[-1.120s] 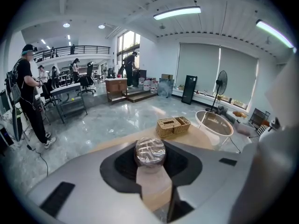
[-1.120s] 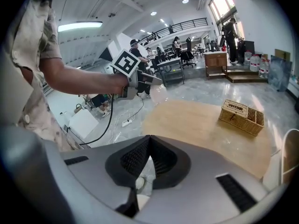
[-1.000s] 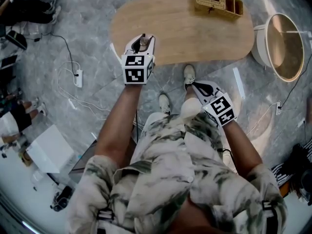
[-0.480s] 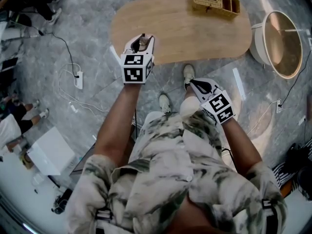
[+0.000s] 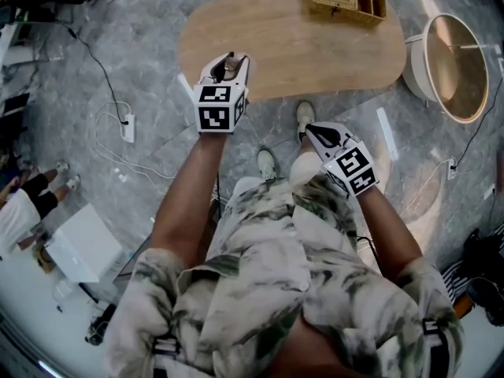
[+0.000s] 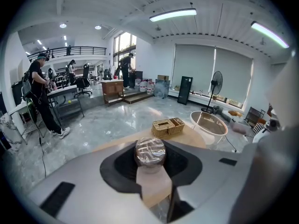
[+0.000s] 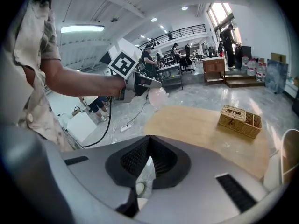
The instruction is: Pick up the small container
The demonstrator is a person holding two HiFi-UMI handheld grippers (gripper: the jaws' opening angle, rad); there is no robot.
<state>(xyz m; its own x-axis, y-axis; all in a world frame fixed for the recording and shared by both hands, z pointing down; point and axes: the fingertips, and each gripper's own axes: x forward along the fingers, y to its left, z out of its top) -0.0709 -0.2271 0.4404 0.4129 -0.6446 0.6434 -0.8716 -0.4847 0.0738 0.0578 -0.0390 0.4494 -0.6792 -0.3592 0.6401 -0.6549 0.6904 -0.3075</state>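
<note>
The small container (image 6: 150,152) is a clear, round plastic pot. It sits between the jaws of my left gripper (image 6: 150,160), which is shut on it. In the head view the left gripper (image 5: 227,63) holds the container (image 5: 228,70) in the air over the near edge of the oval wooden table (image 5: 315,50). In the right gripper view the container (image 7: 156,97) shows as a pale blob at the tip of the left gripper (image 7: 148,85). My right gripper (image 5: 309,130) hangs lower, off the table above the person's knee. Its jaws (image 7: 147,146) meet at the tips and hold nothing.
A wicker basket (image 5: 346,1) stands at the table's far right. A round white side table (image 5: 453,69) is to the right. A power strip with cables (image 5: 126,126) and a white box (image 5: 79,242) lie on the floor at left. People stand in the background.
Hardly anything: the left gripper keeps the container at the same spot, and the right gripper has drifted slightly up and left.
</note>
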